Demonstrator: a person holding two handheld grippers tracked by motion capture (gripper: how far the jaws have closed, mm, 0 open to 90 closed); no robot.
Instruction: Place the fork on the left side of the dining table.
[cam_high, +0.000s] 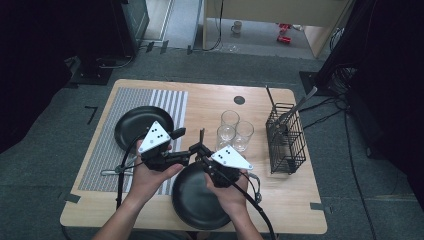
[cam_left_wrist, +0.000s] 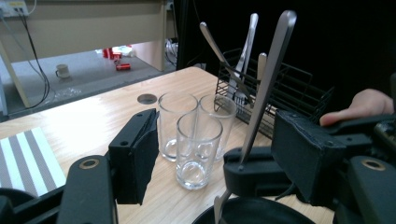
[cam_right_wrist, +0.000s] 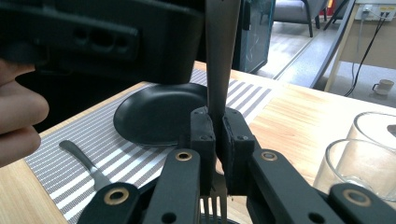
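right gripper (cam_right_wrist: 217, 140) clamped on a fork (cam_right_wrist: 220, 56), handle up, tines down over the black plate (cam_high: 200, 200) at the table's near edge. left gripper (cam_left_wrist: 210, 158) standing wide around that upright handle, pads not touching, closest to take it. long axis vertical.

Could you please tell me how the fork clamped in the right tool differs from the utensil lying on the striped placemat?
The fork stands upright with its tines down, pinched between the shut jaws of the right tool; the utensil on the placemat lies flat and free, with no tool touching it. The fork hangs above the near black plate; the utensil on the placemat rests beside the far black plate. Both look like silver metal.
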